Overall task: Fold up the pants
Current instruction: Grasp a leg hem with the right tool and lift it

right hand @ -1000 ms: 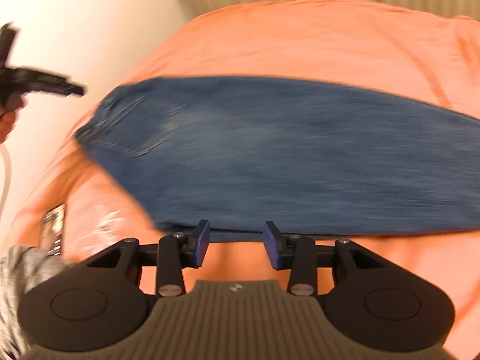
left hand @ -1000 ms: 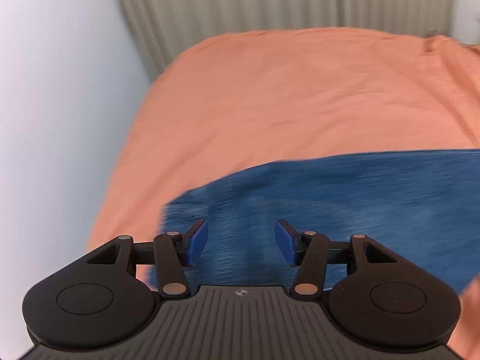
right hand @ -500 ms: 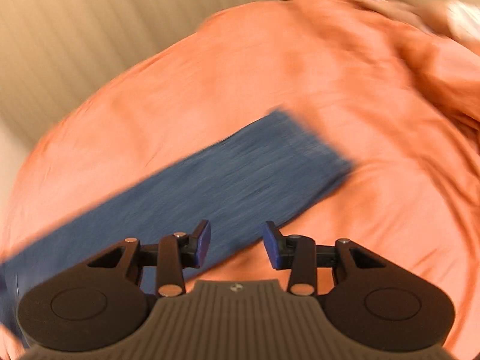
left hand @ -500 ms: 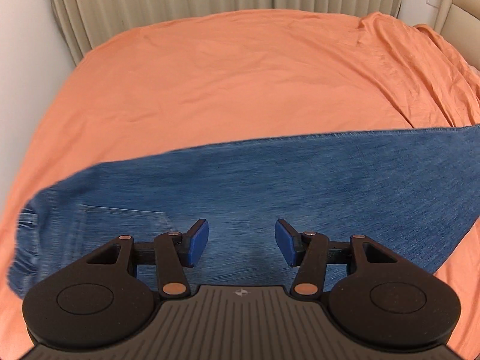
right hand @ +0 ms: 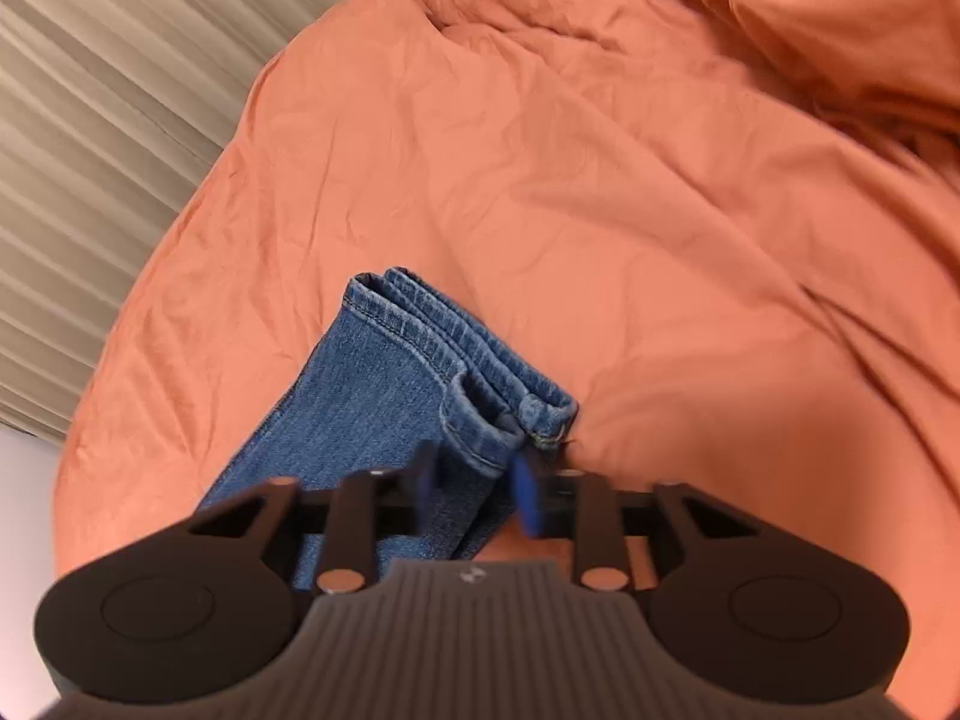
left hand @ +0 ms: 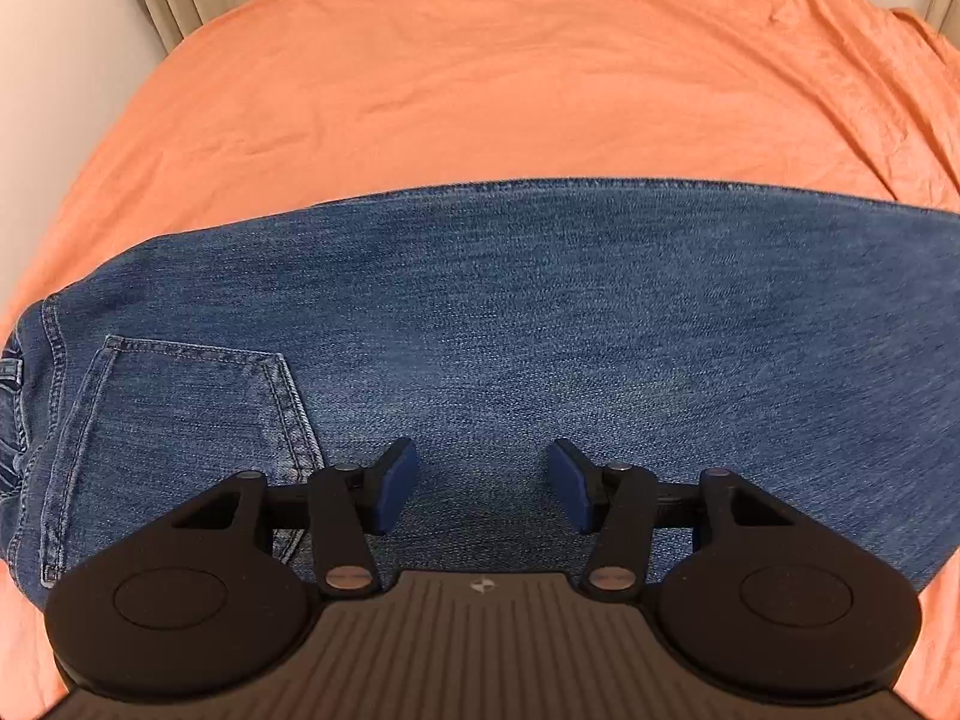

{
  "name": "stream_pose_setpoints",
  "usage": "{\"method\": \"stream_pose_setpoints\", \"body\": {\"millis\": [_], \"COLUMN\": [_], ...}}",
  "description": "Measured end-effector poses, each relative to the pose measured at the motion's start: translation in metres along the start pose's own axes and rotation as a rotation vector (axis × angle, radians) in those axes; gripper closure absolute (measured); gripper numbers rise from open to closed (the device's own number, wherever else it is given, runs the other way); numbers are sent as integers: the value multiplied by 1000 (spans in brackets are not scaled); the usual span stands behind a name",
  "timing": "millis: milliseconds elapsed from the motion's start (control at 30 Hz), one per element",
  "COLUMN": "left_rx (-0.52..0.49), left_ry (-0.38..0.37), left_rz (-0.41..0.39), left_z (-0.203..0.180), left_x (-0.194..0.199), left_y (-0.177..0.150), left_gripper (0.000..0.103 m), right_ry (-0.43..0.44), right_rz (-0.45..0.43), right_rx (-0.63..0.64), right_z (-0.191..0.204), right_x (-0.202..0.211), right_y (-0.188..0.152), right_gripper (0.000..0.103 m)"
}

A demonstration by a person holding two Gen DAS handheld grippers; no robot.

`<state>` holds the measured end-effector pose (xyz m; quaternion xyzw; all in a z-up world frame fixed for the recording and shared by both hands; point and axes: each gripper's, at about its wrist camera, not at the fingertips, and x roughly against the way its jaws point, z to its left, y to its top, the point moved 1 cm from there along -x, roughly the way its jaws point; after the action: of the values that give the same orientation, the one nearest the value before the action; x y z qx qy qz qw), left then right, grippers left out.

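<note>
Jeans (left hand: 540, 324) lie flat across the orange bed sheet (left hand: 480, 72), folded lengthwise, waistband and back pocket (left hand: 180, 414) at the left of the left wrist view, legs running off to the right. Left gripper (left hand: 478, 485) tilts steeply down over the seat area just right of the pocket, jaws apart, blue pads (left hand: 393, 483) clear of the denim with nothing pinched between them. Right gripper (right hand: 477, 492) is at the other end of the jeans (right hand: 384, 414), angled down at the leg hems (right hand: 456, 354), which sit stacked on the bed sheet (right hand: 600, 180). Its jaws are closing, motion-blurred, with the near corner of the stacked hems between the pads (right hand: 527, 495); cannot tell if the pads already press on the fabric. Hem corner looks slightly lifted and bunched at the pads. Beige curtain (right hand: 90, 120) hangs behind the bed, at upper left in the right wrist view.
</note>
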<state>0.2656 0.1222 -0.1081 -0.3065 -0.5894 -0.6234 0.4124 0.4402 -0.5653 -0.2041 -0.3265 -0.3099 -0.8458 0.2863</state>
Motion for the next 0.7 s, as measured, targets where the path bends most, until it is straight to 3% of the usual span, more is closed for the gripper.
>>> {"method": "stream_pose_setpoints", "body": {"millis": [167, 267, 333, 467, 600, 700], "left_rx": [4, 42, 58, 83, 83, 60], "left_ry": [6, -11, -32, -52, -71, -80], "left_rz": [10, -11, -33, -58, -65, -74], "left_z": [0, 4, 6, 8, 8, 6], "left_x": [-8, -9, -9, -8, -6, 0], "left_y": [-2, -6, -10, -13, -13, -9], "left_gripper": [42, 42, 41, 36, 24, 24], "right_ry": [22, 97, 58, -30, -56, -84], "right_rz": [-20, -113, -111, -36, -30, -18], "right_rx": [51, 164, 196, 115, 122, 169], "right_z": [17, 44, 43, 8, -3, 0], "right_x": [11, 43, 44, 10, -5, -8], "right_y": [11, 20, 22, 18, 8, 4], "right_gripper": [102, 103, 103, 103, 103, 103]}}
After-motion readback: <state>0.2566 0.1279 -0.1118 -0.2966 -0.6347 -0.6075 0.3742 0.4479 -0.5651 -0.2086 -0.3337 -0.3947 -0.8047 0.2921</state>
